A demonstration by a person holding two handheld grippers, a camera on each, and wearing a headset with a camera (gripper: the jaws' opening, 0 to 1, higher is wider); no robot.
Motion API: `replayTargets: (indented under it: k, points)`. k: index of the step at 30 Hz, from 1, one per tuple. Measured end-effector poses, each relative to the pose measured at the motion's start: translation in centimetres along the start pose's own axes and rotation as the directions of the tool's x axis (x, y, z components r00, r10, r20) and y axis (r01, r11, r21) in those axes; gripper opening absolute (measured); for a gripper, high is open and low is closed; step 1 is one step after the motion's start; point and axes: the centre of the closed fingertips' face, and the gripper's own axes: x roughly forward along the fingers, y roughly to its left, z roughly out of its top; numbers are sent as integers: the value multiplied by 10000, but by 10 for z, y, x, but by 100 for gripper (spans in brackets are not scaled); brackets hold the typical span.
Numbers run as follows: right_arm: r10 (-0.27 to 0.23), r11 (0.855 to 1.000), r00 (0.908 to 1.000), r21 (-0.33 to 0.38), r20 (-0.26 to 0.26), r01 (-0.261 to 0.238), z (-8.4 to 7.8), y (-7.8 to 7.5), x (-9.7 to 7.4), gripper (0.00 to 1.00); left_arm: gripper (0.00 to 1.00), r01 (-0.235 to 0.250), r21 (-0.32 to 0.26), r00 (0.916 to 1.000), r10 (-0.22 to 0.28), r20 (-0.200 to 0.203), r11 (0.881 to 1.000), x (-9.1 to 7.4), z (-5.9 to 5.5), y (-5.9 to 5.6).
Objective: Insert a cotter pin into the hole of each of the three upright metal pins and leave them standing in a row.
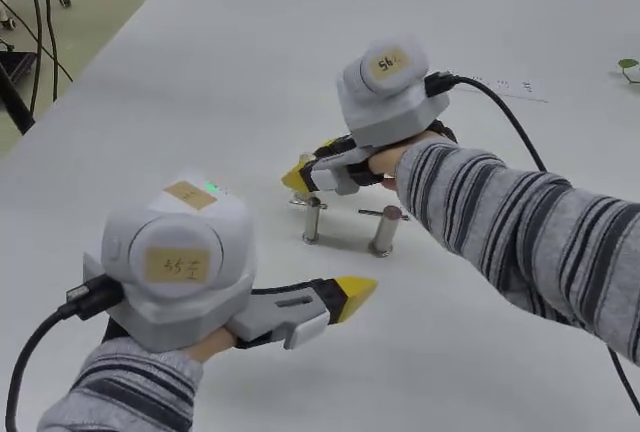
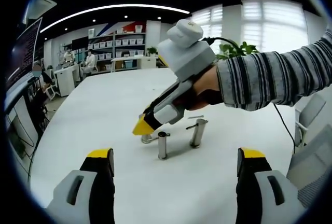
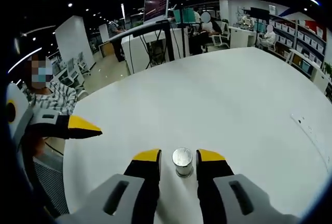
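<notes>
Left gripper [image 2: 175,156] first: its jaws are spread wide with nothing between them. It hangs over the near part of the white table [image 1: 250,72], and its yellow tips face the pins from well back.

The right gripper [image 3: 179,155] is down low at the far-left end of the group. Its jaws are drawn in around one short metal pin [image 3: 182,162] that stands upright between the yellow tips. In the right gripper view there looks to be a sliver of gap on each side of the pin, so honestly I can't tell if it's really pinching it or just bracketing it.

Two more metal pins stand upright just beside that one. The middle pin [image 1: 312,220] is closest to the right gripper's tips. The other pin [image 1: 385,230] is a bit further toward the striped sleeve [image 1: 520,222]. Each of these two seems to have a thin bar near its top, but it's too small to say how it sits. The three pins are close together, not touching.

A black cable [image 1: 510,122] runs off the back of the right gripper across the table.
</notes>
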Motion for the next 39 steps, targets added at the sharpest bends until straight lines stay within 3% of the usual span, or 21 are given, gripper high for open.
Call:
replayTargets:
  k: [10, 15, 21, 30, 39]
  points:
    - [-494, 9923, 9978, -1156, -450, 439, -3, -8, 7, 10, 98, -244, -29, 9997, 243, -72, 9997, 1, -2, 6]
    - [-419, 9957, 9985, -843, -354, 388, -4, -5, 7, 9, 98, -269, -45, 9996, 269, -95, 9996, 2, -3, 7]
    - [-393, 9917, 9978, -1240, -536, 324, -6, -7, 5, 9, 98, -205, 85, 9997, 206, -157, 9998, 2, -4, 5]
    - [-627, 9932, 9960, -1023, -644, 559, -15, -24, -21, 9, 98, -265, 158, 9994, 268, -217, 9995, 1, -5, 6]
    - [-1282, 9915, 9886, -333, -789, 1259, -38, -56, -53, 9, 98, -184, 269, 9995, 191, -251, 9995, 3, -4, 4]
